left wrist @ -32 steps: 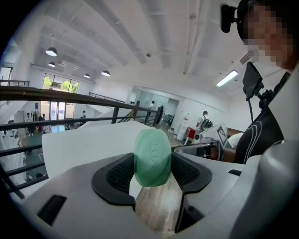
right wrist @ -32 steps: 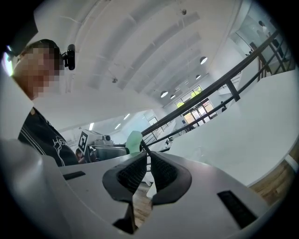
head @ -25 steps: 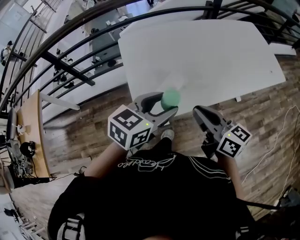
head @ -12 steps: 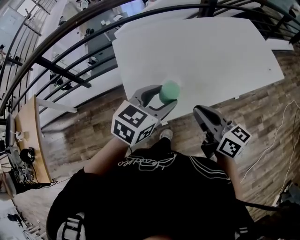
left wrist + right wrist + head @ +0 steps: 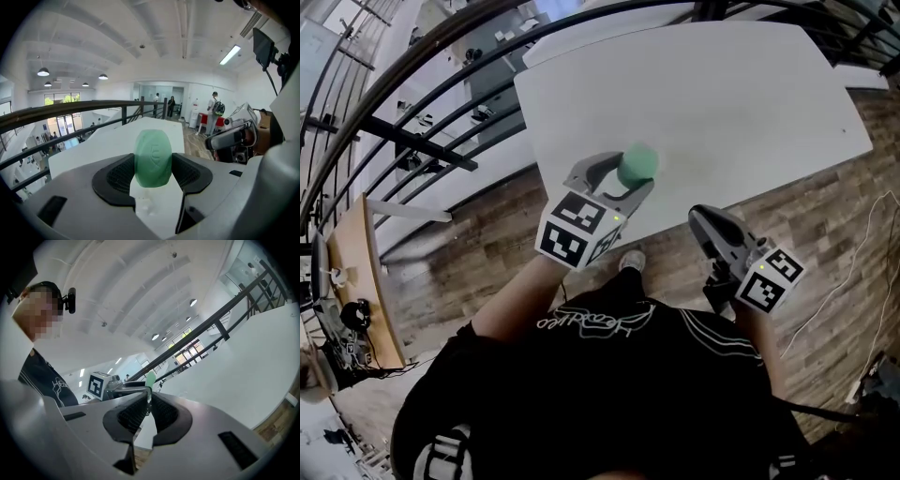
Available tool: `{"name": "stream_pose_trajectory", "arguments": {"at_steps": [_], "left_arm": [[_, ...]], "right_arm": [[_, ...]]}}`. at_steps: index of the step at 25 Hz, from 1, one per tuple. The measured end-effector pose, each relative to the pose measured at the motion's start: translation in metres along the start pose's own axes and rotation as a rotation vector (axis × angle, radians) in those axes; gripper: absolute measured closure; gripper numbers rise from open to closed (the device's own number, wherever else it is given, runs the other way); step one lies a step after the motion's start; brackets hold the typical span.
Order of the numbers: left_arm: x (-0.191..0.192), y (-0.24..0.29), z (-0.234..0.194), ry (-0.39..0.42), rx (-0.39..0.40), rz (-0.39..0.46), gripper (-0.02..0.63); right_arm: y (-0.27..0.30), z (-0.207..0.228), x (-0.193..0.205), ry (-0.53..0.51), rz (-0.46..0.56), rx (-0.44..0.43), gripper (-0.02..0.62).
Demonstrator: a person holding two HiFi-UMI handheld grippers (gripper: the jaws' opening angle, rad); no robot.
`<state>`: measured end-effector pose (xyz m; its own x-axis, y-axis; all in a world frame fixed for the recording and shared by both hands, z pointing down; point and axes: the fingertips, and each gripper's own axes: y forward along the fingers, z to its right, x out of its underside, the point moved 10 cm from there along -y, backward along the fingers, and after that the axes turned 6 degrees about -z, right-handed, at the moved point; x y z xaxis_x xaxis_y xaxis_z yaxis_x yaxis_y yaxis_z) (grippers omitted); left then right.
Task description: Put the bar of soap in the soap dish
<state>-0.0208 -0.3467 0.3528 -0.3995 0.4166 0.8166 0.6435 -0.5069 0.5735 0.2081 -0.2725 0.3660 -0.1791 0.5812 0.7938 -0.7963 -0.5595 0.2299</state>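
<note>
The left gripper (image 5: 617,186) is clamped on the bar of soap (image 5: 153,158). Its pads press the bar's two narrow sides, so the long axis stands upright and the embossed face looks back along the jaws. It hangs over the near edge of the white table (image 5: 722,103). Just beneath it lies a faint clear shape (image 5: 143,205) – possibly the soap dish, I cannot tell. The right gripper (image 5: 149,409) hangs further back – jaws all but together, empty.

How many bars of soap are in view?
1: the green soap bar, gripped between the left tool's jaws above the white table's near edge. No other shows.
</note>
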Motion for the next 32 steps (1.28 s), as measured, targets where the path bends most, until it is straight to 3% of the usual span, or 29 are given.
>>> {"name": "stream_pose_trajectory", "arguments": {"at_steps": [13, 32], "left_arm": [[0.028, 0.055, -0.024, -0.022, -0.004, -0.103, 0.348], [0.064, 0.084, -0.036, -0.026, -0.008, -0.225, 0.348]], "right_arm": [[0.017, 0.020, -0.002, 0.024, -0.043, 0.008, 0.566], [0.032, 0.034, 0.012, 0.068, -0.087, 0.004, 0.566]]}}
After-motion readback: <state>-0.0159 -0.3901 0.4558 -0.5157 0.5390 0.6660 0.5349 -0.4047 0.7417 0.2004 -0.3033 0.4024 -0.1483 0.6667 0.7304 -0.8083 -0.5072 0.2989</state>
